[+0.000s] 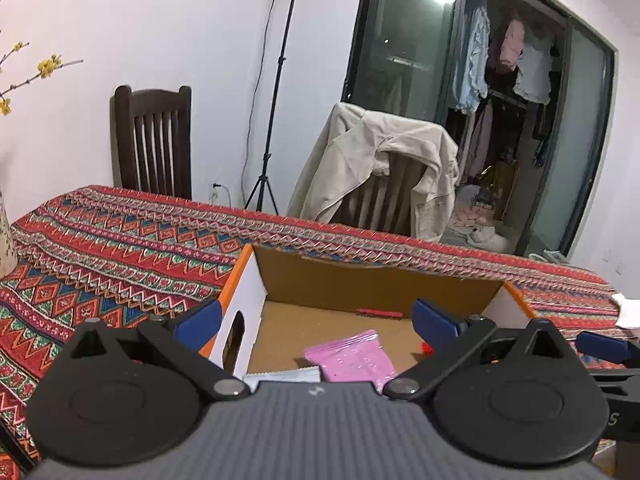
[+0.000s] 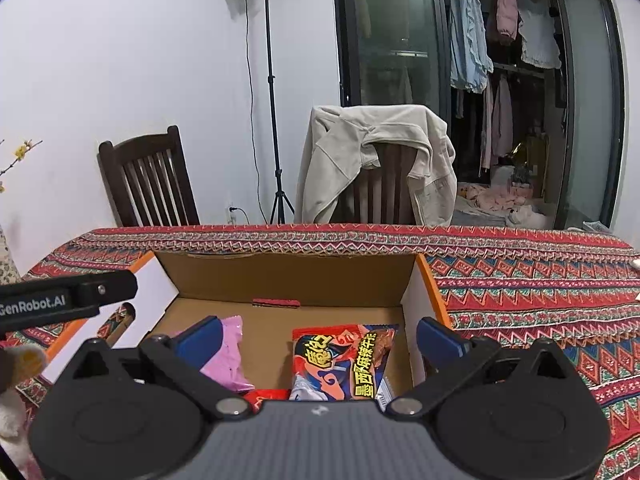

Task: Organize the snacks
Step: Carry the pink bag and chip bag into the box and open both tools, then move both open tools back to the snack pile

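An open cardboard box (image 1: 380, 284) with orange-and-white sides stands on the patterned tablecloth; it also shows in the right wrist view (image 2: 288, 276). Inside lie a pink snack packet (image 1: 352, 358), also in the right wrist view (image 2: 230, 354), a white packet edge (image 1: 284, 376), and a red-and-blue snack bag (image 2: 340, 364). My left gripper (image 1: 316, 320) is open and empty, straddling the box's left wall. My right gripper (image 2: 320, 340) is open and empty above the box interior, over the red-and-blue bag.
The table (image 2: 540, 280) is covered by a red patterned cloth. A dark wooden chair (image 2: 148, 180) and a chair draped with a beige jacket (image 2: 380, 164) stand behind it. A light stand (image 2: 272, 92) stands by the wall. A vase (image 1: 6, 248) sits far left.
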Tool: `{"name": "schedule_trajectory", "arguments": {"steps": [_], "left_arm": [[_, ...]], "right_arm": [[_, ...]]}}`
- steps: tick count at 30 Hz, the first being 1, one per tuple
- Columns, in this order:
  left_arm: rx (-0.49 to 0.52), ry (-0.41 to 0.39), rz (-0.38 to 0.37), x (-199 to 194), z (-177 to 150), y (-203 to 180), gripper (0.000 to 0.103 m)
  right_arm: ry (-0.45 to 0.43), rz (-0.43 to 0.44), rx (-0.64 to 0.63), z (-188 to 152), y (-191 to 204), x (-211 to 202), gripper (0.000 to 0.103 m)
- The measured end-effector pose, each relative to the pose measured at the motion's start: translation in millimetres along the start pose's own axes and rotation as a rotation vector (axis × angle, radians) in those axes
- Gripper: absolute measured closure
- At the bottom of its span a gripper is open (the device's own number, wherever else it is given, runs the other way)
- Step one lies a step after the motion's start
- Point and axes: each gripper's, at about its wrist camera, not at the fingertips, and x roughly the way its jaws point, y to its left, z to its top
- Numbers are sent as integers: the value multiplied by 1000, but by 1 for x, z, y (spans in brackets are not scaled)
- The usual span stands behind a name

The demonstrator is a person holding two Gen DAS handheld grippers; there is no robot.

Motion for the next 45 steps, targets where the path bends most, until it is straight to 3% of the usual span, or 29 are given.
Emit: {"name": "schedule_trajectory", "arguments": {"steps": [10, 17, 23, 34, 45], "left_arm": [[-6, -60, -47, -60, 18, 4, 0], [12, -72, -49, -98, 10, 13, 0], [30, -47, -36, -122, -12, 26, 0], [44, 68, -8, -138, -92, 52, 0], [36, 66, 71, -123, -111, 68, 0]], "right_arm": [[-79, -3, -31, 2, 3, -55, 0], [-104, 25, -47, -12, 5, -96, 0], [-83, 41, -69, -37, 9, -120, 0], [30, 23, -78, -98, 6, -138, 0], [82, -25, -52, -124, -5, -141, 0]]}}
